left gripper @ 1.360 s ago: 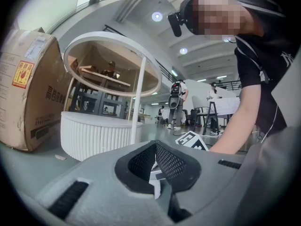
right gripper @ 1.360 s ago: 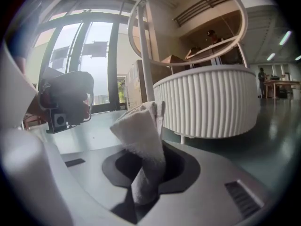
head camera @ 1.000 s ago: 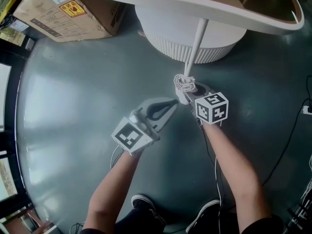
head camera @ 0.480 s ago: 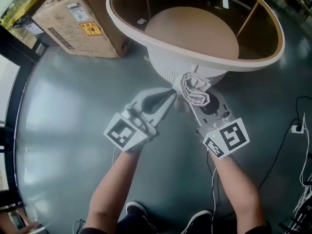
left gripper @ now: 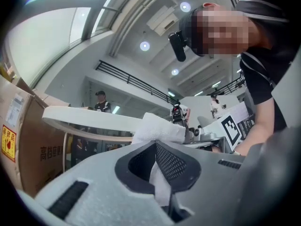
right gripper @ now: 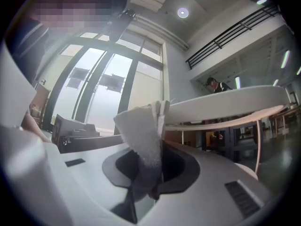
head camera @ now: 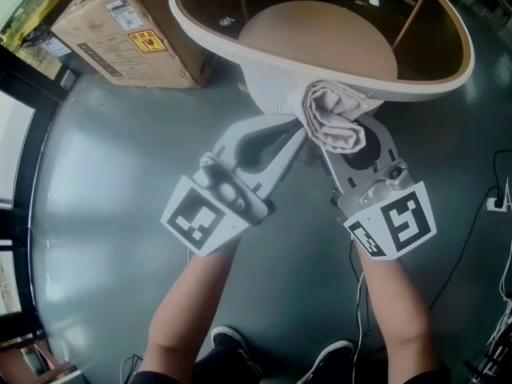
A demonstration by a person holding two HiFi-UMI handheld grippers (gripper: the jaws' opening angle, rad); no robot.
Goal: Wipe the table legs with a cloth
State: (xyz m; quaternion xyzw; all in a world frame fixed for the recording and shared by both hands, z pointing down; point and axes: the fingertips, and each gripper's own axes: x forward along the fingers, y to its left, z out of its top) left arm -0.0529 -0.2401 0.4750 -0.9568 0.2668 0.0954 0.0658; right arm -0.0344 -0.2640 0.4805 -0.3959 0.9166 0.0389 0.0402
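Grey left gripper [head camera: 293, 137]: jaws pinched shut on edge of white cloth [head camera: 332, 118]. Right gripper [head camera: 336, 146]: jaws clamped on same cloth, bundle bunched above jaw tips. Beyond, round table [head camera: 416, 93] rim just behind cloth; cardboard box [head camera: 120, 30] further left.

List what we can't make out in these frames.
Head view: cloth covers the right claw tips; table rim and cloth hide most of the white ribbed object below.
Head view: cardboard box label print too small to read; box cut off by the top edge.
Left gripper view: left claw body blocks the floor.
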